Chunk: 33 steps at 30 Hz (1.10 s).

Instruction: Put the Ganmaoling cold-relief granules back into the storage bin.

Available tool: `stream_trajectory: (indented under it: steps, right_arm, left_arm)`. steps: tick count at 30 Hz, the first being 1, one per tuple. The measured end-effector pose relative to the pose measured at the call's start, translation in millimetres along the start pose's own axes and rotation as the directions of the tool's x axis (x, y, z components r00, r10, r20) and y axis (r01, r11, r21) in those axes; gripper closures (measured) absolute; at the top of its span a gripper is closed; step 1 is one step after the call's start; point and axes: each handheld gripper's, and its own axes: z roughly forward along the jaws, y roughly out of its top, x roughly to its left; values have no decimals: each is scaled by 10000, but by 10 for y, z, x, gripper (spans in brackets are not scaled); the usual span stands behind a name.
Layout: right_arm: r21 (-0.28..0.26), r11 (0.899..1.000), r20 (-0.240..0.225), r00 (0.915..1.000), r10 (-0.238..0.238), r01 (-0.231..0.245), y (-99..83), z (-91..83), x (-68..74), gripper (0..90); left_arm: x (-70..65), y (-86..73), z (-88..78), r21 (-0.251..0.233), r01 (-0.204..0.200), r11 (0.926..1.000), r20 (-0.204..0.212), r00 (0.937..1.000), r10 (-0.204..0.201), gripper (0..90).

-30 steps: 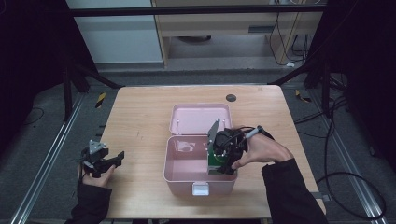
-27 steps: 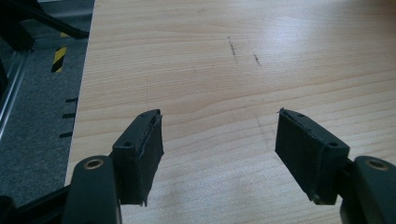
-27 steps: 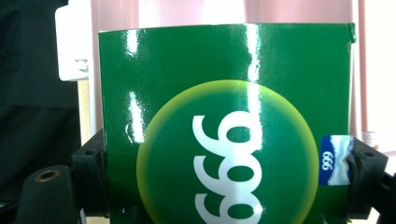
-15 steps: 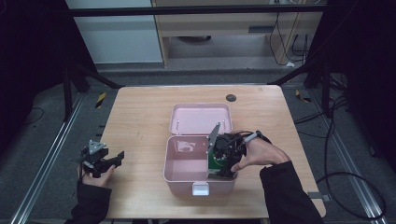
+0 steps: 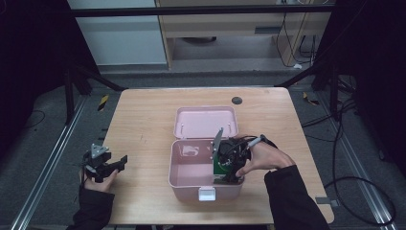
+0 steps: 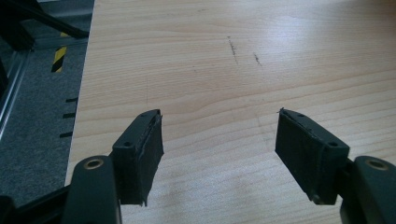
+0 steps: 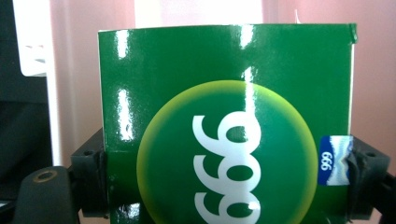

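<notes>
Left of the pink box (image 5: 191,167) you have bare counter (image 5: 143,124) to pass over. Its raised lid (image 5: 205,120) blocks the far side; a green carton (image 5: 221,167) crowds its right end.

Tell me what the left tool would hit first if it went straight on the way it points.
Likely nothing soon: the left tool, open, points along the bare wooden table, and the left gripper view shows nothing in its path; depth is unclear.

Counting what we are seeing on the table

We are counting one pink storage box (image 5: 191,167), one green carton (image 7: 224,121), two grippers (image 5: 101,165) (image 5: 230,165), and one dark round disc (image 5: 236,100).
</notes>
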Motion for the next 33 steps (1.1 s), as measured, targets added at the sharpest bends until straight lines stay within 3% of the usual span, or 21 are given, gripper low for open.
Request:
stream_trajectory:
  steps: [15,21,27,29,31,33]
  right_arm:
    - [610,9980,-68,9999,151,-146,30,112,-11,124]
    - [84,9996,72,9996,270,-271,4,-11,-10,131]
    - [-723,9956,570,9964,633,-591,-50,-219,21,119]
    - [-1190,9885,763,9918,1029,-934,-105,-358,42,119]
    - [-1335,9868,911,9903,1048,-921,-129,-400,41,120]
    - [-1695,9782,1344,9804,1438,-1203,-219,-518,55,117]
  left_arm:
    - [4,0,0,9,-1,10000,-5,10000,1,316]
    - [2,1,2,19,-14,10000,1,10000,14,316]
    - [-1,1,2,26,-23,10000,20,10000,23,316]
    - [-1,0,3,30,-18,10000,34,10000,18,316]
    - [-1,0,2,34,-23,10000,35,10000,23,317]
    - [-3,0,1,30,-23,10000,61,10000,23,318]
